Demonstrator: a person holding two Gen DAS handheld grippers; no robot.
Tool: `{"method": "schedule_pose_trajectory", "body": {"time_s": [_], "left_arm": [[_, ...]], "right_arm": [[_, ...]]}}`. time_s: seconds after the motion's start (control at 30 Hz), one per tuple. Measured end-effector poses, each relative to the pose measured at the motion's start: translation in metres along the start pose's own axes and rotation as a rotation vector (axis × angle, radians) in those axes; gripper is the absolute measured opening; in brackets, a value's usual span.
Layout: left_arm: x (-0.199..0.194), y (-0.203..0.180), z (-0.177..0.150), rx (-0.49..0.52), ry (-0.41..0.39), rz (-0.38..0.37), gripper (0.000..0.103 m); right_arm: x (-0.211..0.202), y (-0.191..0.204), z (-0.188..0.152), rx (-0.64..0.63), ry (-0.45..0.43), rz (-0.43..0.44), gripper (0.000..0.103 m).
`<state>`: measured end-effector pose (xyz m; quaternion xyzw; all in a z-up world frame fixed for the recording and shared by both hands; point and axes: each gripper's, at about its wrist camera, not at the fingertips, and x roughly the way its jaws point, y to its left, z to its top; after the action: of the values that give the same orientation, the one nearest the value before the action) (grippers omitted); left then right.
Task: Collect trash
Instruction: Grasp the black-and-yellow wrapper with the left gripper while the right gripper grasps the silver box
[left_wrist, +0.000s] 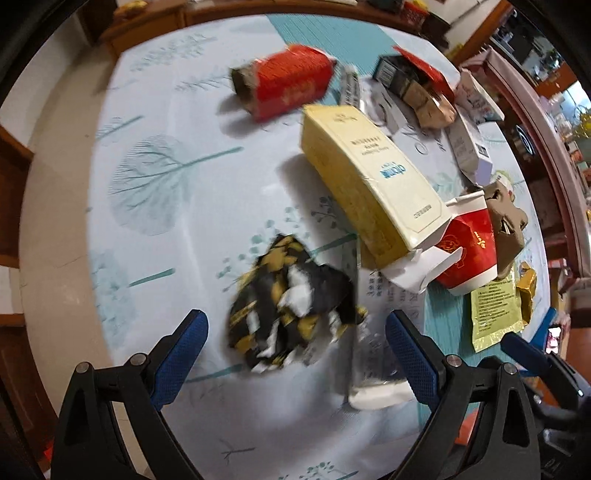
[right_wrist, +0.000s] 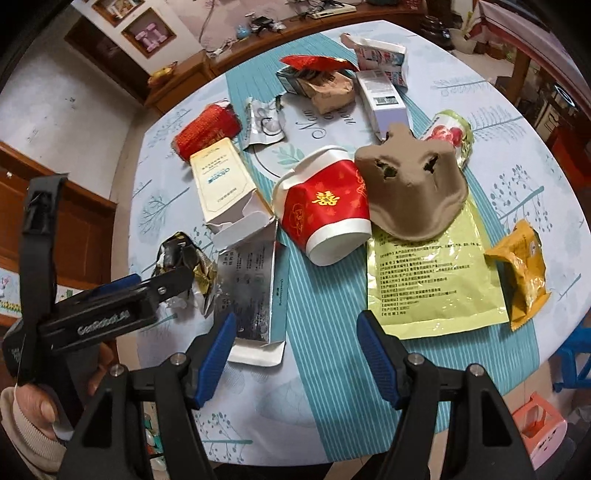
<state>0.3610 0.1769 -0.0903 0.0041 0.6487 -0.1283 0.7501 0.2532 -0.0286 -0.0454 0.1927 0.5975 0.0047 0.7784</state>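
A crumpled black-and-gold wrapper (left_wrist: 291, 302) lies on the tablecloth just ahead of my left gripper (left_wrist: 295, 332). That gripper is open, its blue fingers on either side of the wrapper and apart from it. In the right wrist view the same wrapper (right_wrist: 177, 254) shows at the left, partly hidden by the left tool. My right gripper (right_wrist: 295, 332) is open above the teal runner with nothing between its fingers. A flattened silver carton (right_wrist: 251, 291) lies beside its left finger, and a yellow-green pouch (right_wrist: 432, 277) beside its right. A tipped red paper cup (right_wrist: 325, 210) is straight ahead.
Trash covers the round table (right_wrist: 517, 122): a cream box (right_wrist: 225, 181), a red box (right_wrist: 207, 129), a brown pulp tray (right_wrist: 410, 184), an orange snack wrapper (right_wrist: 524, 266), and small cartons at the back. A person's hand (right_wrist: 33, 406) holds the left tool. A wooden cabinet stands behind.
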Motion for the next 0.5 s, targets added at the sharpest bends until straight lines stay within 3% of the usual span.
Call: {"method": "schedule_pose_trajectory", "body": {"time_s": [0.17,0.3,0.43,0.47,0.5], "left_arm": [[0.014,-0.004,0.014,0.014,0.004,0.041,0.095],[0.022,0.011,0.02,-0.04,0.022,0.017,0.093],[0.024,0.026,0.02,-0.081,0.049,-0.101,0.072],[0.024,0.028,0.02,-0.085,0.043,-0.111,0.07],[0.022,0.029,0.018,-0.085,0.034,-0.112,0.061]], "right_arm": [[0.006,0.001,0.003,0.024,0.01,-0.01,0.068],[0.013,0.011,0.008,0.002,0.021,-0.008,0.068],[0.025,0.024,0.013,-0.019,0.043,-0.004,0.068],[0.03,0.028,0.014,-0.025,0.051,-0.003,0.068],[0.035,0.033,0.016,-0.034,0.063,-0.004,0.068]]}}
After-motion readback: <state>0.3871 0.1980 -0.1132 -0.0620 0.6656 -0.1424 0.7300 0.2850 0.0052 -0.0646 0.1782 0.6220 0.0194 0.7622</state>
